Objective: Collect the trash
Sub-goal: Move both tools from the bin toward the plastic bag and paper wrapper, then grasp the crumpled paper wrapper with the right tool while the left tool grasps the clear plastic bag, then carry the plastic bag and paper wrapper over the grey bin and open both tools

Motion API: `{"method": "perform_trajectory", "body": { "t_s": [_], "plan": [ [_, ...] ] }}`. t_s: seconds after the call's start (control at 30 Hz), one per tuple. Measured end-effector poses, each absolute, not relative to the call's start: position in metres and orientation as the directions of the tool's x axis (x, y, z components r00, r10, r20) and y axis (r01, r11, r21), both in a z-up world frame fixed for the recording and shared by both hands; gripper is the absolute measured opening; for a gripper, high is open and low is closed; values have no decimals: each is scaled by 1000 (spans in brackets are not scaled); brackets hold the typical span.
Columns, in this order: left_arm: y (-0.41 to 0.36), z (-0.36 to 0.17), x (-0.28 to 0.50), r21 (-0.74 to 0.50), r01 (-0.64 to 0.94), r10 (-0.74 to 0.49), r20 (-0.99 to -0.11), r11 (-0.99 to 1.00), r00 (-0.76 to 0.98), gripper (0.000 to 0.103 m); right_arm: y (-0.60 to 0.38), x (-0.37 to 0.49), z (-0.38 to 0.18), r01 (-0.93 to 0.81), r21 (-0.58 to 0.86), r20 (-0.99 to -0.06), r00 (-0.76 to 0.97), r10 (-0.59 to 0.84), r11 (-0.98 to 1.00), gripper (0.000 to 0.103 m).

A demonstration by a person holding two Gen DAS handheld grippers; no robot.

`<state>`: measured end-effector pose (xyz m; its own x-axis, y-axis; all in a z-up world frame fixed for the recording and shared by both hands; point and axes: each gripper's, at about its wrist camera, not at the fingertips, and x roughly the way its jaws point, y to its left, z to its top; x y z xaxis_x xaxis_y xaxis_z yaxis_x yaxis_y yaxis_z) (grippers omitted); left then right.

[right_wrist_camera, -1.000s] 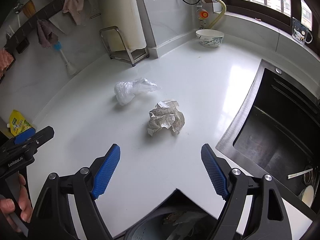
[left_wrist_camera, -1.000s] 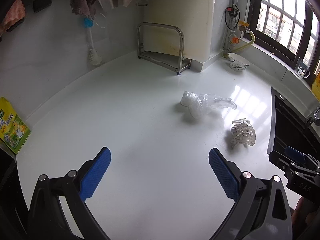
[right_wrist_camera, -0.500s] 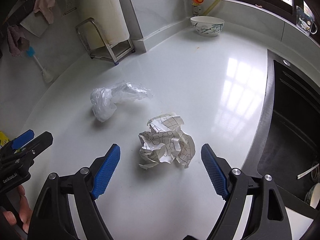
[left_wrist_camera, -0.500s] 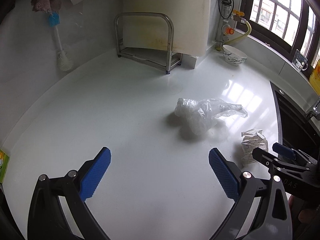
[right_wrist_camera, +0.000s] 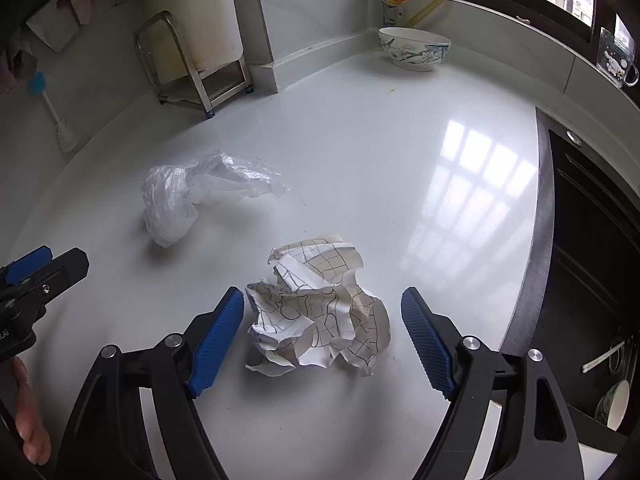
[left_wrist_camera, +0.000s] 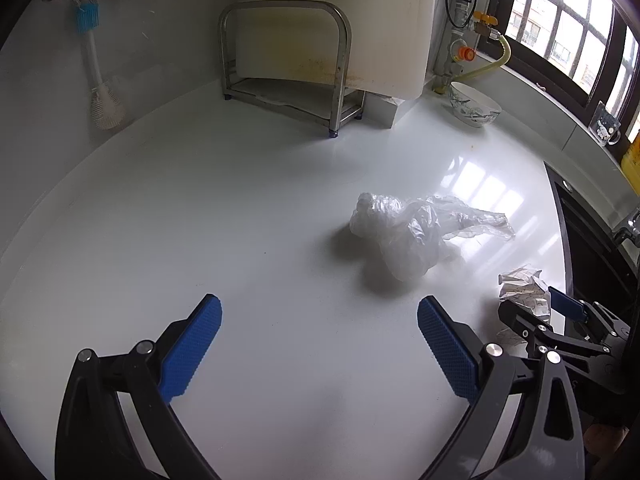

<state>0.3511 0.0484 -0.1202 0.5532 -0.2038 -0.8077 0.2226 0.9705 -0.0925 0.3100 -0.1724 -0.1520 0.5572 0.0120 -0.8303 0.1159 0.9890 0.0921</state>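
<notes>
Crumpled paper (right_wrist_camera: 320, 308) sits low centre between my right claw (right_wrist_camera: 322, 332), closing but not yet pressing; next I pinch and lift. Left claw (left_wrist_camera: 318, 346) gapes empty, plastic bag (left_wrist_camera: 404, 236) beyond.

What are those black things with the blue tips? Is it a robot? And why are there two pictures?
It's no robot. A person holds two grabbing tools, one in each hand, and each tool carries a camera looking out between its blue jaws. So you get one picture from each hand.

The left gripper is open over bare white counter, with the crumpled plastic bag ahead of it. The right gripper has its jaws on both sides of the crumpled paper and is closing them, but they aren't squeezing it yet.

Nothing is held so far. A bowl sits further back, and a dark sink is at the right.
</notes>
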Motion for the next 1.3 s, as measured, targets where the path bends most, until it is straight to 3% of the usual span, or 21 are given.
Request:
{"method": "perform_trajectory", "body": {
  "t_s": [0.2, 0.8, 0.9, 0.97, 1.0, 1.07, 1.13, 1.3],
  "plan": [
    [34, -123, 359, -113, 244, -234, -800, 963, 552, 97, -173, 312, -148, 83, 138, -822, 565, 67, 987, 38],
    [-21, -142, 389, -112, 287, -262, -783, 951, 565, 95, -208, 276, -131, 194, 202, -792, 609, 44, 960, 37],
    [-22, -144, 395, -125, 279, -267, -785, 952, 559, 81, -209, 273, -130, 196, 204, -791, 610, 43, 959, 37],
    [-22, -147, 399, -135, 280, -272, -799, 950, 536, 58, -208, 272, -130, 196, 205, -791, 610, 45, 959, 37],
    [-23, -149, 399, -135, 278, -269, -805, 951, 528, 54, -208, 271, -130, 196, 206, -791, 610, 46, 959, 37],
    [-22, -150, 399, -146, 279, -277, -809, 949, 518, 33, -206, 269, -130, 192, 208, -792, 609, 49, 959, 37],
    [-20, -149, 397, -152, 282, -284, -807, 947, 517, 26, -205, 267, -129, 189, 208, -791, 610, 52, 960, 37],
    [-15, -140, 386, -145, 293, -286, -800, 945, 527, 23, -203, 262, -126, 185, 224, -787, 613, 65, 957, 37]
  ]
}}
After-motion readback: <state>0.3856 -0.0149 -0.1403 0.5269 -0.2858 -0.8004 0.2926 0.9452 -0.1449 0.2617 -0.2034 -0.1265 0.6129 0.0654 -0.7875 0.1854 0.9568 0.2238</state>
